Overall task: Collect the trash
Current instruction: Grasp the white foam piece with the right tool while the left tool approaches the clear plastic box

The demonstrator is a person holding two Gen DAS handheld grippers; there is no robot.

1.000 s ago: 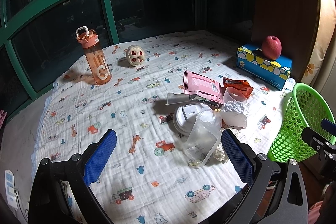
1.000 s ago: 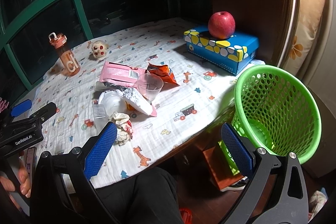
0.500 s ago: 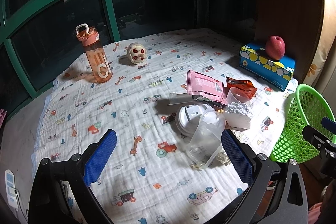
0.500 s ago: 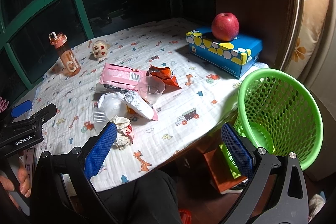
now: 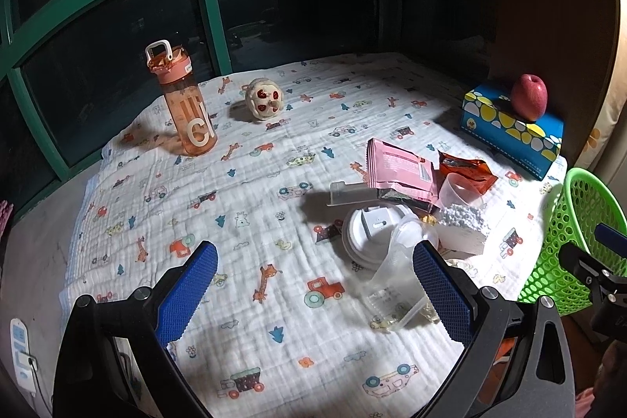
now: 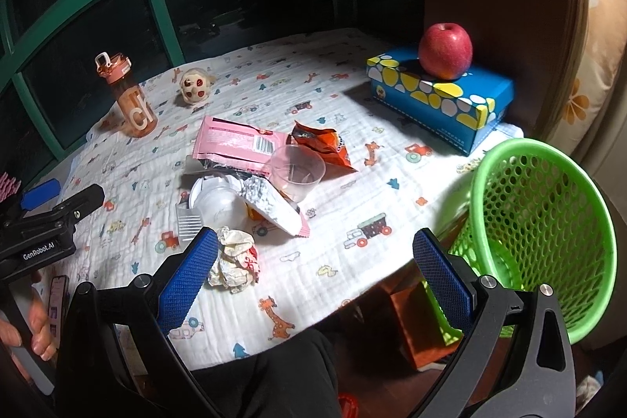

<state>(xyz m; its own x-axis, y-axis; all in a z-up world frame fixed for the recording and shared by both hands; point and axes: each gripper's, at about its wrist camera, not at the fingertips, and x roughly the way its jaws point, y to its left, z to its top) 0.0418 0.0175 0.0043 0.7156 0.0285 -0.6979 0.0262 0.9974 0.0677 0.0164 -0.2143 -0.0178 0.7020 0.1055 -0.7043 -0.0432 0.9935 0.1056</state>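
The trash pile (image 6: 250, 179), wrappers, 2 clear cups and a crumpled paper ball (image 6: 234, 256), lies on my printed tablecloth (image 5: 243, 183) beside the green basket (image 6: 548, 222). My left gripper (image 5: 313, 294) and right gripper (image 6: 315, 279) both gape wide, empty, above it.

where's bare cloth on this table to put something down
Bare cloth lies between the water bottle and the trash pile, and in front of the tissue box toward the green basket. The middle-right is crowded with wrappers and cups.
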